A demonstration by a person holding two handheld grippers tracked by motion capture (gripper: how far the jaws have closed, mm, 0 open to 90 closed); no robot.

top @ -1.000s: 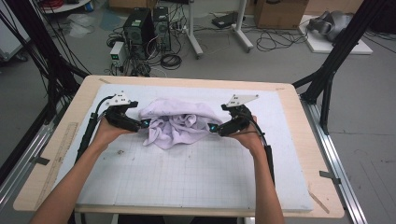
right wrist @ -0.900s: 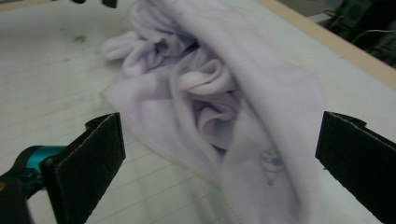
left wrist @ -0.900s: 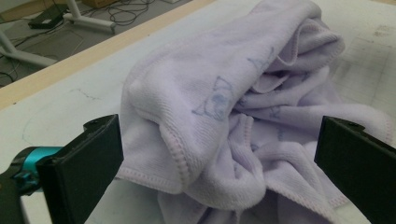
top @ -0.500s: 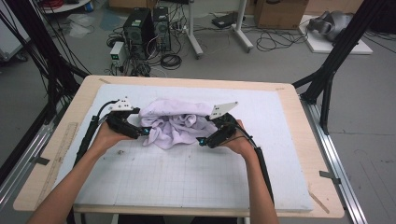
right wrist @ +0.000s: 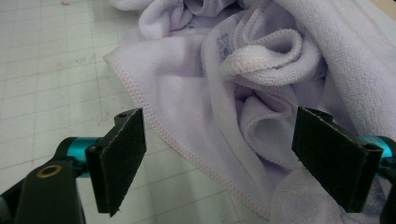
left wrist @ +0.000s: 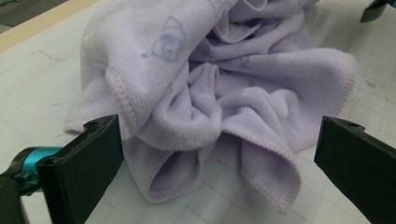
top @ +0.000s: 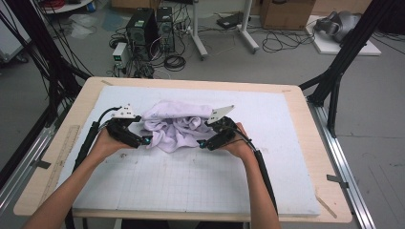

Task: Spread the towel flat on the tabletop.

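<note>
Nearest us, our right gripper (top: 204,142) sits low at the right side of the crumpled pale lilac terry towel (top: 173,125), its jaws spread with a stitched hem and a soft fold lying between them (right wrist: 219,154); they have just been closing in, yet the pads do not press the cloth. We judge the tool is set there because the hem is the cleanest edge to catch on that side. Our left gripper (top: 146,140) mirrors it at the towel's left, jaws wide apart around a rolled fold (left wrist: 187,126), again with no pinch yet. Holding both tools at opposite sides looks like a way to draw the bundle open.

The towel lies bunched in the middle of the white gridded foam mat (top: 191,181), towards its far half, and the mat covers the light wooden table (top: 305,143). A wooden ruler (top: 62,155) rests along the table's left edge, well apart from the work. Nothing blocks either tool; the towel's own overlapping folds are the hindrance, since a jaw could take two layers at once.

Beyond the table stand black computer towers (top: 153,26) among tangled cables on the grey floor, and a brown cardboard box (top: 284,12).
</note>
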